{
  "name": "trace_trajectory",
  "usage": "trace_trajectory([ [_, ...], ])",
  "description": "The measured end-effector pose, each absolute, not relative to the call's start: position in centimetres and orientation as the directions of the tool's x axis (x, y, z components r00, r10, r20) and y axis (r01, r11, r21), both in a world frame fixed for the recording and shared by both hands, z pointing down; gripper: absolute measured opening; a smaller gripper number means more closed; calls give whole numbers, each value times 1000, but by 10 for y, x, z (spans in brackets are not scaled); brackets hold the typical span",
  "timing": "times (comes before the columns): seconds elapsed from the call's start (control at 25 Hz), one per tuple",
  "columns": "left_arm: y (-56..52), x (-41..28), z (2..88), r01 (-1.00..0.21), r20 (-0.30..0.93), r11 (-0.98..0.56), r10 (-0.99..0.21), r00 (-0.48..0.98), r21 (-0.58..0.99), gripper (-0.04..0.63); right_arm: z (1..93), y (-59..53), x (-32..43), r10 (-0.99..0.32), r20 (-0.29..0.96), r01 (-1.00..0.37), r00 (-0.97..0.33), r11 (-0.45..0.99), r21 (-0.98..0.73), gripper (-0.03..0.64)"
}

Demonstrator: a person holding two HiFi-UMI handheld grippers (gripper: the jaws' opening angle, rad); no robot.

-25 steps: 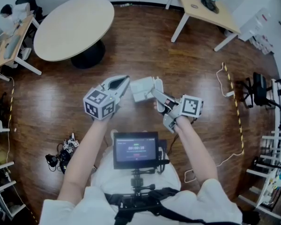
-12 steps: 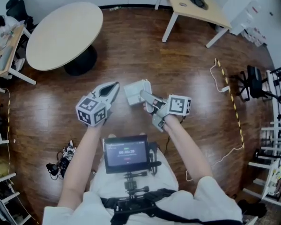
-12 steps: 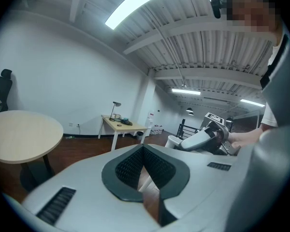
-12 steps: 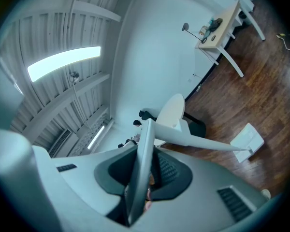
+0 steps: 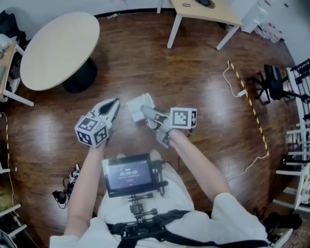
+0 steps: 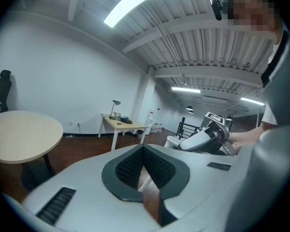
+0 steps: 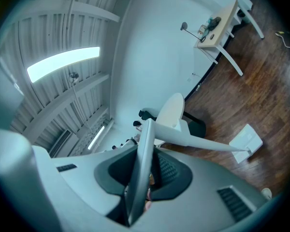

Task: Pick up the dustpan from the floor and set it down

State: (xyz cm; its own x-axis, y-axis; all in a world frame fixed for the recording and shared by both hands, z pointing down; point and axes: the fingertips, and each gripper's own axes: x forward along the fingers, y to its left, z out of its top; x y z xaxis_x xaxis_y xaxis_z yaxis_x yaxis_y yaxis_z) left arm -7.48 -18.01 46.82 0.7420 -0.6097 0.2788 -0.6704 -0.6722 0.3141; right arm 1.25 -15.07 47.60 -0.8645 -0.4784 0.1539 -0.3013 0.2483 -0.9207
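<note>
In the head view a white dustpan (image 5: 137, 106) hangs above the brown wood floor, just in front of the person. My right gripper (image 5: 148, 113) is shut on its handle. The right gripper view shows a thin white strip of the handle clamped between the dark pads (image 7: 160, 170) of the right gripper (image 7: 144, 170), and the long handle runs out to the pan (image 7: 246, 140) over the floor. My left gripper (image 5: 112, 106) hovers just left of the dustpan without touching it. The left gripper (image 6: 144, 151) has its pads meeting at the tips with nothing between them.
A round pale table (image 5: 59, 43) stands at the back left and a rectangular desk (image 5: 201, 4) at the back. A cable and striped tape (image 5: 245, 94) lie on the floor at right, near a dark chair (image 5: 274, 84). A cable tangle (image 5: 67, 187) sits at lower left.
The whole scene has slid left and down in the head view as the head turned. Both grippers keep the same spacing, and the right one still holds the dustpan.
</note>
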Motion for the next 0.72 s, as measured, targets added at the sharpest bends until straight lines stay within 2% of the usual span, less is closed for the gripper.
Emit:
trace_trajectory([
  [0.12, -179, -73, 472, -675, 291, -669, -609, 738, 310, -6, 480, -149, 13, -478, 160, -300, -863, 232, -925, 84],
  [0.32, -175, -71, 483, -680, 316, -666, -603, 733, 307, -5, 485, -155, 15, -476, 158, -329, -865, 301, -895, 84],
  [0.52, -174, -72, 495, -683, 343, -665, -593, 728, 302, -5, 501, -154, 16, -485, 181, -328, -855, 237, -914, 84],
  [0.72, -175, -76, 507, -690, 371, -659, -586, 720, 299, -5, 512, -157, 15, -478, 182, -329, -859, 245, -912, 83],
])
